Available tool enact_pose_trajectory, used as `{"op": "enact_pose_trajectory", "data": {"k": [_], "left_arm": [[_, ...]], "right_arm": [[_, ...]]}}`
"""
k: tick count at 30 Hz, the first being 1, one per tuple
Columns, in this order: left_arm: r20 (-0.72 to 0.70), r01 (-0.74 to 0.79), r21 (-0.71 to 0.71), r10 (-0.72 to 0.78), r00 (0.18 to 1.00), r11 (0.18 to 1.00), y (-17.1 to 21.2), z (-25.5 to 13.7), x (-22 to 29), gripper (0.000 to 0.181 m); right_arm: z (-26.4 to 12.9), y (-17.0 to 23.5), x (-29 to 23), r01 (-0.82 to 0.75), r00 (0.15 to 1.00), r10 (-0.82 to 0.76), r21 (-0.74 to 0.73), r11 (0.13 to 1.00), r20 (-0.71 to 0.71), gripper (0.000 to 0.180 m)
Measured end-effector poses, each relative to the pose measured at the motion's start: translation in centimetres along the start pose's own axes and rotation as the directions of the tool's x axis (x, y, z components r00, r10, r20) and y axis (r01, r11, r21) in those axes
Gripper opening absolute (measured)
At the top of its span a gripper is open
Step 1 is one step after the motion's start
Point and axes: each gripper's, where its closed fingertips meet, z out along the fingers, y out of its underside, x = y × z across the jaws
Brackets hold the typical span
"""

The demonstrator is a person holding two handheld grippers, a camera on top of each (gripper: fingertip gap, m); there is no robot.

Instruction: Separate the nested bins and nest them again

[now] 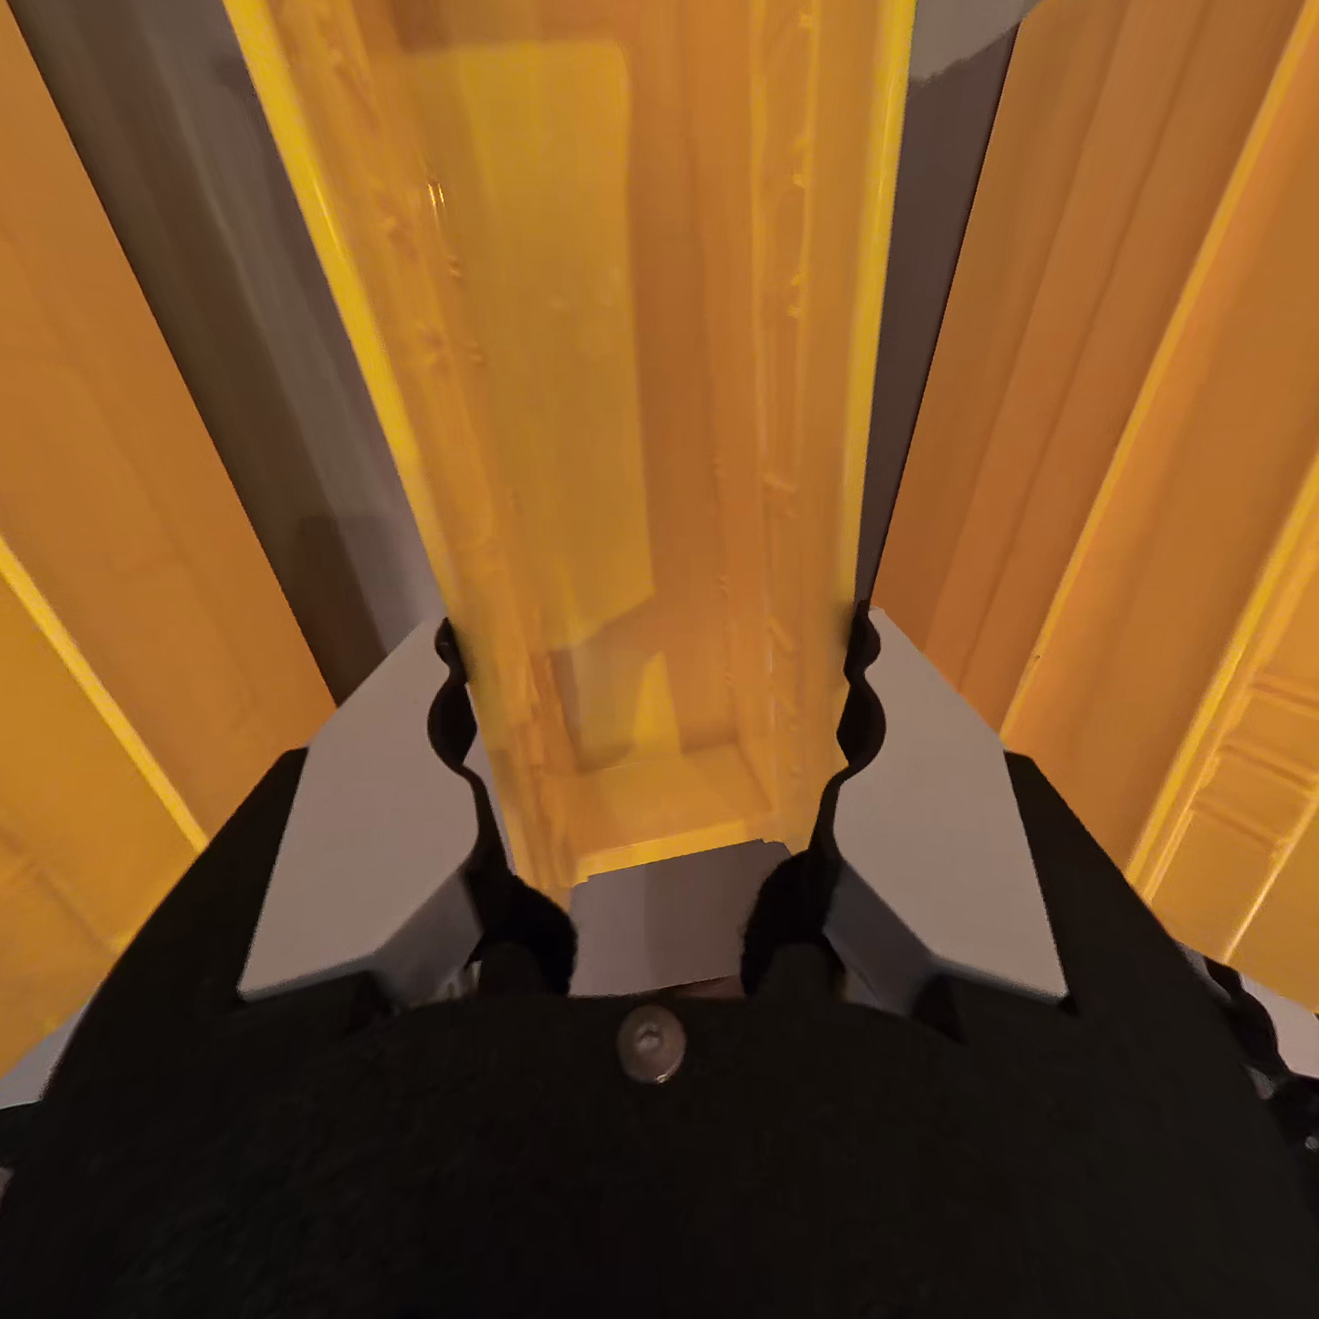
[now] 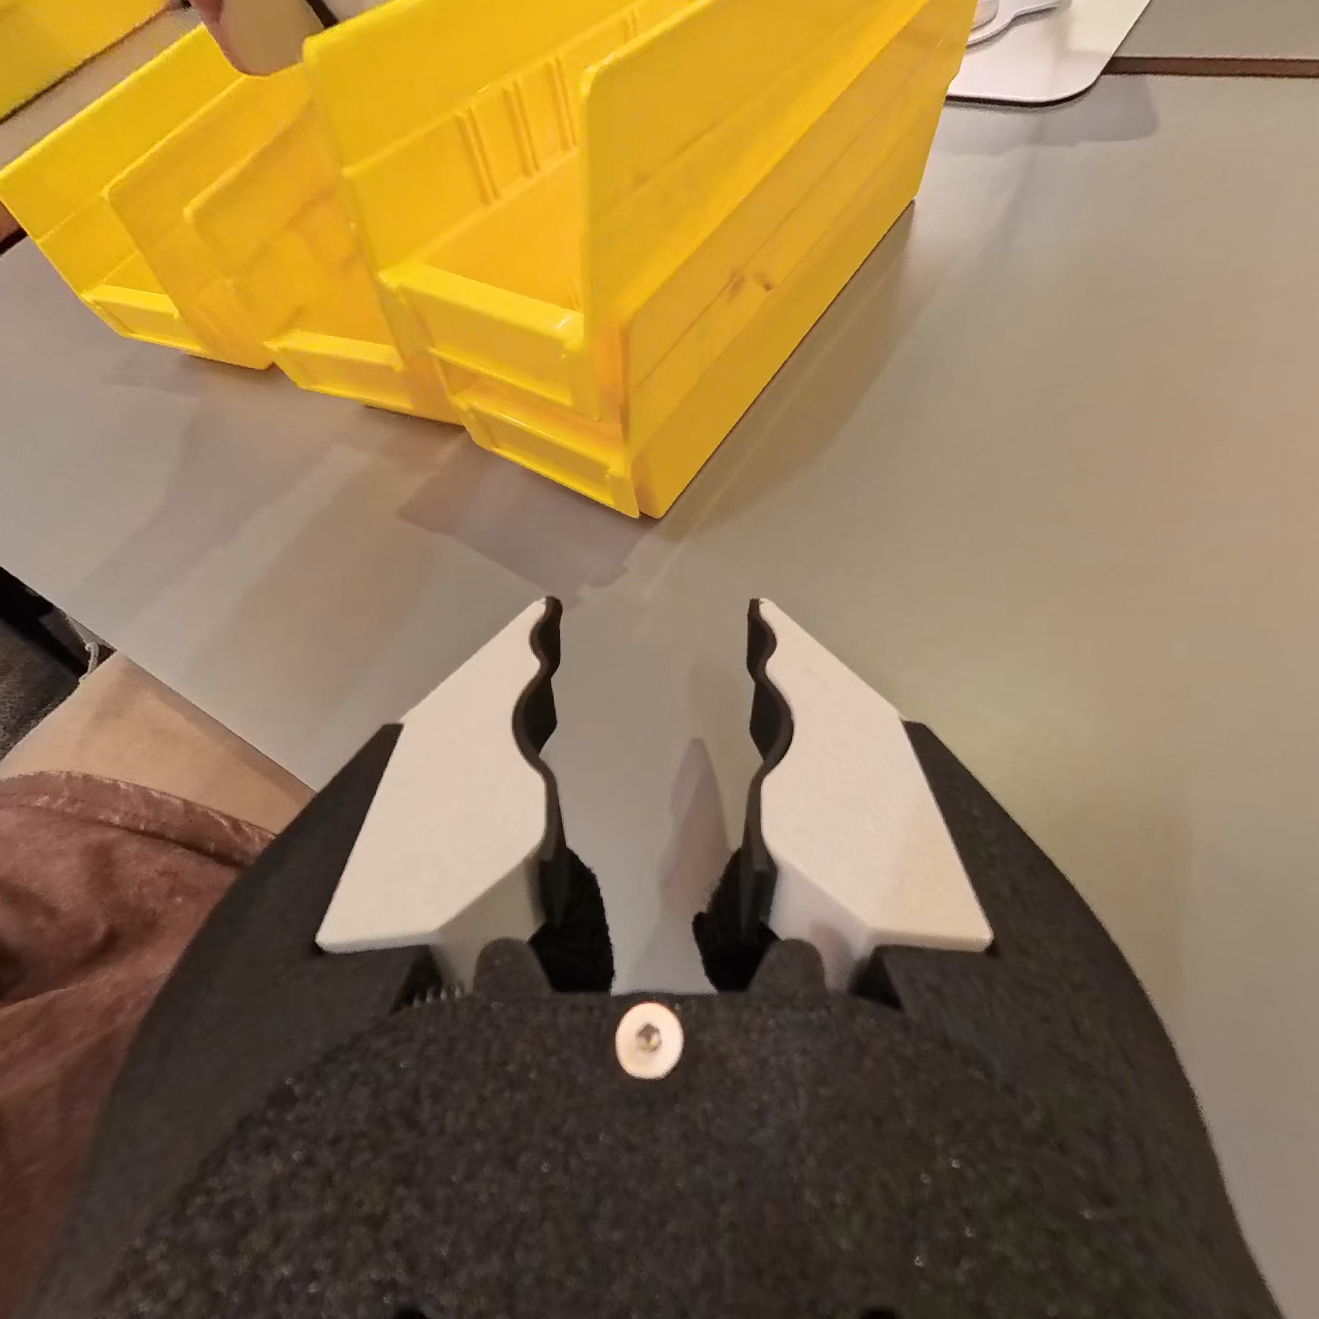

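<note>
Bare grey table (image 2: 999, 428) lies right of the yellow bins (image 2: 571, 285), which block the left.

Four yellow bins for certain, seen from the right wrist view. Two are nested as a stacked pair (image 2: 714, 342) at 12 o'clock. One is the middle bin (image 2: 335, 371) at 11 o'clock, and one is the left bin (image 2: 135, 321) at 10 o'clock. A yellow edge (image 2: 28, 57) in the far 10 o'clock corner may be a fifth; I cannot tell. There are two sets of tongs, the right tongs (image 2: 653, 621) and the left tongs (image 1: 653, 628), with two fingers each. There is one grey surface (image 2: 999, 499), with one pale flat object (image 2: 1035, 57) at 1 o'clock.
</note>
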Motion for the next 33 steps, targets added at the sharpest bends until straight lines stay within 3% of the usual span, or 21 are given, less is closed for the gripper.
{"op": "enact_pose_trajectory", "data": {"k": [6, 8, 10, 13, 16, 21, 25, 28, 33], "left_arm": [[-0.051, -0.031, 0.081, 0.035, 0.998, 0.996, -0.2, -0.7, 0.8, 0.12], [-0.072, -0.087, 0.13, 0.097, 0.993, 0.988, -0.3, -3.1, 0.8, 0.139], [-0.054, -0.188, 0.257, 0.209, 0.977, 0.948, 0.2, -7.0, 0.0, 0.144], [-0.066, -0.251, 0.554, 0.342, 0.937, 0.794, 3.7, -12.8, -1.2, 0.131], [-0.091, -0.168, 0.811, 0.405, 0.91, 0.56, 8.2, -15.7, -2.6, 0.125], [-0.201, 0.012, 0.927, 0.471, 0.859, 0.375, 13.2, -15.1, -1.5, 0.11], [-0.126, -0.065, 0.939, 0.512, 0.85, 0.338, 14.8, -12.0, -1.4, 0.079], [-0.119, -0.06, 0.95, 0.534, 0.837, 0.306, 14.2, -12.9, -1.8, 0.083], [-0.098, -0.162, 0.912, 0.582, 0.807, 0.378, 13.5, -10.3, -2.1, 0.08]], "right_arm": [[0.5, 0.5, -0.6, 0.072, 0.997, -0.072, -0.032, 0.997, -0.012, 0.052], [0.5, 0.7, -0.5, 0.105, 0.994, -0.106, -0.042, 0.994, -0.03, 0.052], [0.4, 0.8, -0.5, 0.104, 0.994, -0.107, -0.061, 0.993, -0.039, 0.052], [-0.1, 0.0, -1.6, 0.004, 1.0, -0.003, -0.073, 0.997, 0.02, 0.059], [0.2, -2.5, -1.6, -0.041, 0.998, 0.044, -0.091, 0.995, 0.033, 0.078], [2.9, -12.7, -0.6, -0.02, 0.998, 0.009, -0.177, 0.984, -0.066, 0.103], [8.8, -18.8, 0.4, -0.062, 0.993, 0.022, -0.349, 0.935, -0.118, 0.119], [12.6, -19.5, 1.2, -0.14, 0.98, 0.049, -0.498, 0.856, -0.191, 0.128], [15.1, -17.5, 2.9, -0.266, 0.935, 0.032, -0.639, 0.722, -0.353, 0.136]]}}
